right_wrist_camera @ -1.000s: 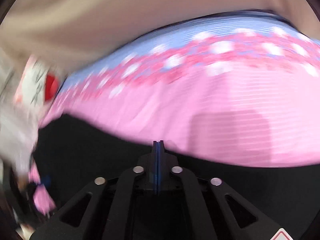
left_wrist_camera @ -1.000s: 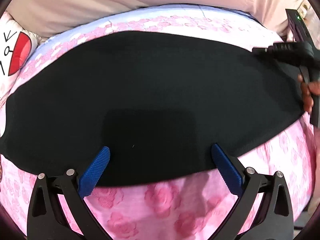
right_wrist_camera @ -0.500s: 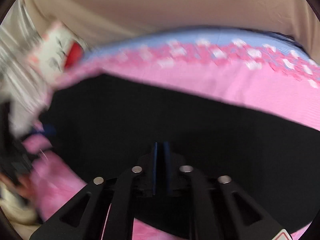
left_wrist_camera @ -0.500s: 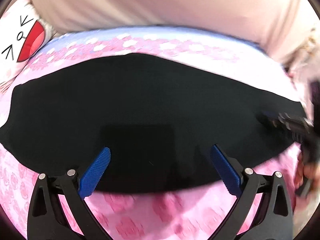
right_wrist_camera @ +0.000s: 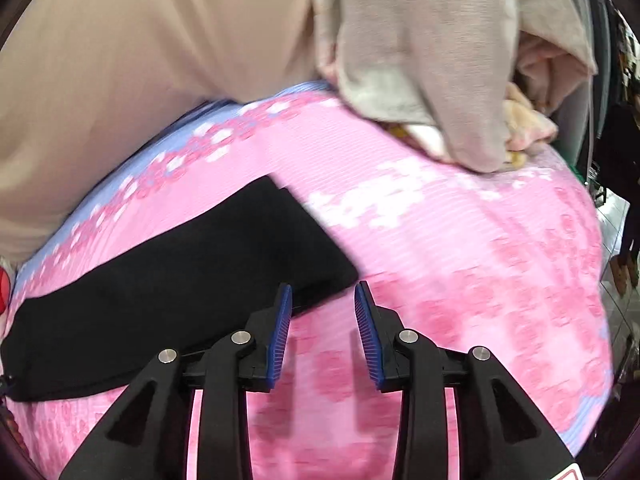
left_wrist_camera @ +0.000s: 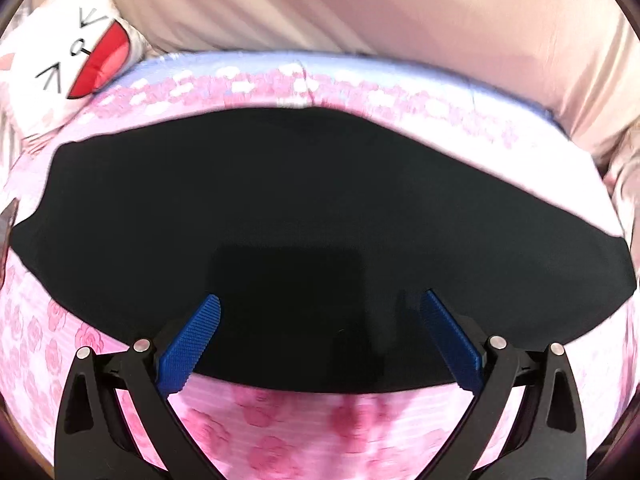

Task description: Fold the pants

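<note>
The black pants (left_wrist_camera: pixel 304 216) lie flat across a pink rose-print bedsheet (left_wrist_camera: pixel 304 432), folded into a long band. My left gripper (left_wrist_camera: pixel 320 308) is wide open and empty, hovering over the near edge of the pants. In the right wrist view the pants (right_wrist_camera: pixel 192 280) reach from the left to a squared end near the middle. My right gripper (right_wrist_camera: pixel 323 296) is open and empty, just beside the near right corner of that end.
A white cushion with a red mouth drawing (left_wrist_camera: pixel 76 68) lies at the far left. A beige wall covering (left_wrist_camera: pixel 360 12) rises behind the bed. A grey garment pile (right_wrist_camera: pixel 432 64) sits at the far right of the bed. The bed's right edge (right_wrist_camera: pixel 600 320) drops to the floor.
My right gripper has opened and swung right, off the pants to their right end. The left view has shifted slightly; the other gripper is no longer in it.
</note>
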Tool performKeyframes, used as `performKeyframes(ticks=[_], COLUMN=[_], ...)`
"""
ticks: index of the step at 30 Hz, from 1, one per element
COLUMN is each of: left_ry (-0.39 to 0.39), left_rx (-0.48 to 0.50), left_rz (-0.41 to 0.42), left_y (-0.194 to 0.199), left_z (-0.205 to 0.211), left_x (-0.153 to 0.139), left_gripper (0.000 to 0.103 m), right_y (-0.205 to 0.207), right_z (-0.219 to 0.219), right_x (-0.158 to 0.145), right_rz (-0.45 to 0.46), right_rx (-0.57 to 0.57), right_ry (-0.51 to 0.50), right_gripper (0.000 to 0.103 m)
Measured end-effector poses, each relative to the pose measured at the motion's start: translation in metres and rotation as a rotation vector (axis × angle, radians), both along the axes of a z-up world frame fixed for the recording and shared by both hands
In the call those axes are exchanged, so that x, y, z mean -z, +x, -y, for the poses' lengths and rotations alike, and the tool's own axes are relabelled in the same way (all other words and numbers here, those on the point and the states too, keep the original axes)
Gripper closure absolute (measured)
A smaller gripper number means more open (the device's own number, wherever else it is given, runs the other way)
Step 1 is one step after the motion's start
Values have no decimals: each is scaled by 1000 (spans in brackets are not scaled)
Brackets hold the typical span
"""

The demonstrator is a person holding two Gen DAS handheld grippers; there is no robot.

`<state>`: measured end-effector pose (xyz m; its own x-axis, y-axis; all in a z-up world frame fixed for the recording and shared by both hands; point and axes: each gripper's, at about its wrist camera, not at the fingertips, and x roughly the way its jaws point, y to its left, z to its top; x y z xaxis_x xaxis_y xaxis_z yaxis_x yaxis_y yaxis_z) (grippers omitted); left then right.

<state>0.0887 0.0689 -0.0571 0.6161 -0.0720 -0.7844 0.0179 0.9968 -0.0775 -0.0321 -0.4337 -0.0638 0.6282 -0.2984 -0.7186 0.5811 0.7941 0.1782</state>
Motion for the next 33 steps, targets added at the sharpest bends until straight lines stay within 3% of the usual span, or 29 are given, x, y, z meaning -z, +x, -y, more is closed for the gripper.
performKeyframes(ticks=[4,8,10,13,17,20,23,26,28,30,32,33], left_ry=[85,152,173,199,216,228,233,239,240,238,225,209], left_rx=[-15,24,38,39,32,29,36,45,45,36,29,30], left_rz=[101,102,90,88,83,55,55,55,41,42,52,49], left_y=[-14,-18,-17,-15,-15,-12,-14,-15,-14,-15,-16,-15], left_z=[32,58,65,66,66,65,67,71,74,74,72,70], left_x=[-11,-6,-2,-1,3,10,13,17,24,29,30,31], left_gripper=[5,5,5,5,5,5,5,5,5,5,5,5], right_y=[17,43,45,28,30,22,17,45,69,104,121,121], right_z=[3,13,8,4,29,20,16,12,6,6,21,32], right_x=[-1,24,20,-10,28,12,-9,-18,-13,3,18,17], right_rz=[-28,-119,-108,-30,-100,-61,1,-17,-38,-115,-158,-116], right_rx=[-86,-121,-148,-119,-106,-95,-94,-164,-210,-246,-199,-182], right_ry=[-8,-34,-43,-150,-51,-91,-91,-92,-61,-74,-107,-57], right_gripper=[69,64,91,91,86,75,74,74,80,92,103,103])
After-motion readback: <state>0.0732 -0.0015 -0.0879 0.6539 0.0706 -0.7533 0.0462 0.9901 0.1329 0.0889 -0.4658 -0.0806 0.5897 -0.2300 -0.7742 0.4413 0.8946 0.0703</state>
